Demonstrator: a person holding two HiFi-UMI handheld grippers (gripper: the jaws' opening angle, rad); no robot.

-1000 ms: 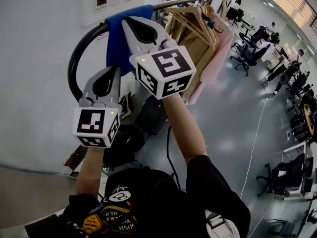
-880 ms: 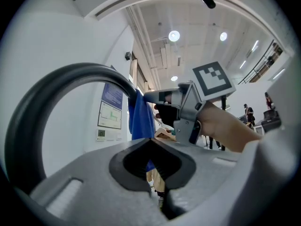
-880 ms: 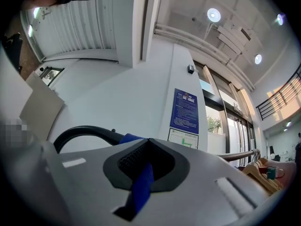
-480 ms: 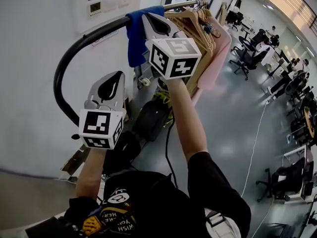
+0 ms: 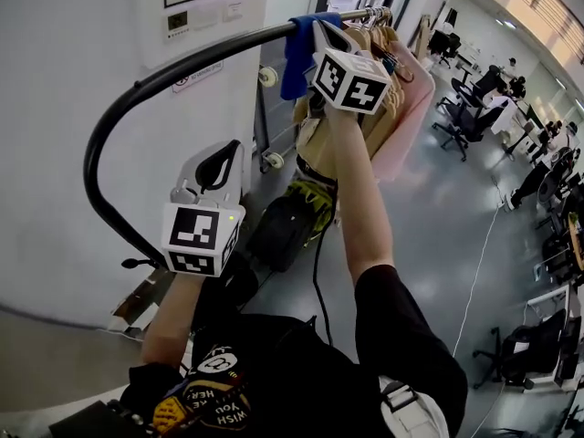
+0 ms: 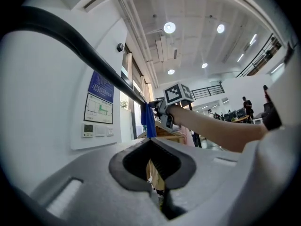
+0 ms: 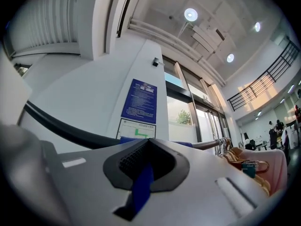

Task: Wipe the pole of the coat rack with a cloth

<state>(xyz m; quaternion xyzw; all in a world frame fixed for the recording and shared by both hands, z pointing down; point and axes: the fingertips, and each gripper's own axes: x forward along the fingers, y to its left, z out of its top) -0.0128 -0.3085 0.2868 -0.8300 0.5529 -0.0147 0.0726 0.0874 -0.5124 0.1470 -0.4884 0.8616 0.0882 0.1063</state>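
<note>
The blue cloth (image 5: 298, 44) hangs over the black pole (image 5: 182, 62) of the coat rack, on its upper stretch just beside the wooden hangers (image 5: 383, 48). The right hand-held gripper (image 5: 324, 35) is clamped on the cloth at the pole. The left hand-held gripper (image 5: 217, 158) has its jaws together with nothing between them, near the pole's lower bend. A pink garment (image 5: 412, 99) hangs beyond the hangers.

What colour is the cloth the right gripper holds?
Blue cloth, clearest in the head view, draped over the pole.
</note>
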